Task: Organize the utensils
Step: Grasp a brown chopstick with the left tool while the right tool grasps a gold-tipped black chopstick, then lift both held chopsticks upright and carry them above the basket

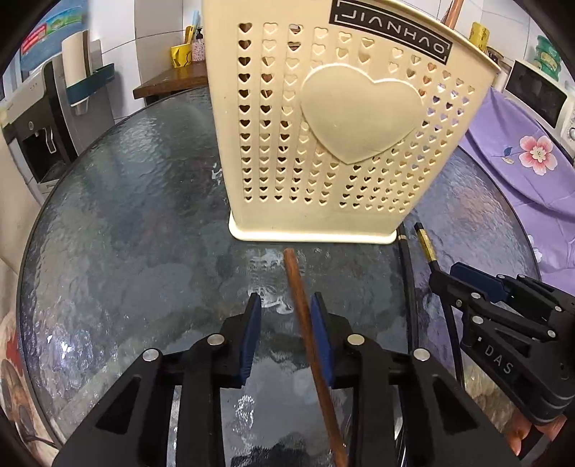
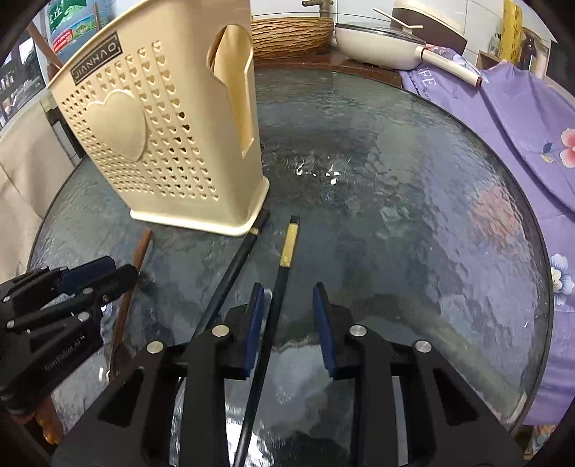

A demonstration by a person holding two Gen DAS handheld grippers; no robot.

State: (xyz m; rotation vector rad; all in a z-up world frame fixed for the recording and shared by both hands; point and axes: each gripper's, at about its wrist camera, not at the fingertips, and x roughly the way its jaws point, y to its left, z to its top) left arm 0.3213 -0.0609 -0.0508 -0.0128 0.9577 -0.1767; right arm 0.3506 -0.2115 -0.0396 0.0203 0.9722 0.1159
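I am working over a round table [image 1: 118, 201] of dark, rippled glass with a thin black rim; the glass throws back patchy glare. On it stands a cream plastic utensil holder [image 1: 323, 143], upright, pierced with rows of small hearts, one large raised heart on its face and a black label near its top; a brown handle pokes out of its top in the left wrist view.

My left gripper [image 1: 285, 305] has its jaws partly spread around a brown wooden stick [image 1: 298, 305]; the stick lies against the right blue pad, with a clear gap to the left pad, and its far tip ends just short of the holder's base. My right gripper [image 2: 289, 298] also stands partly spread, around a black chopstick with a yellow band [image 2: 285, 266]; that one runs along the left pad, and I cannot tell if the pad presses it. A second black chopstick [image 2: 237, 262] lies just beside it on the glass, its tip at the holder's corner.

Around the table: a purple flowered cloth [image 2: 521, 118] to the right, a white lidded pan [image 2: 381, 39] and a woven basket [image 2: 291, 32] behind, a water dispenser [image 1: 32, 136] to the left, white tiled walls.
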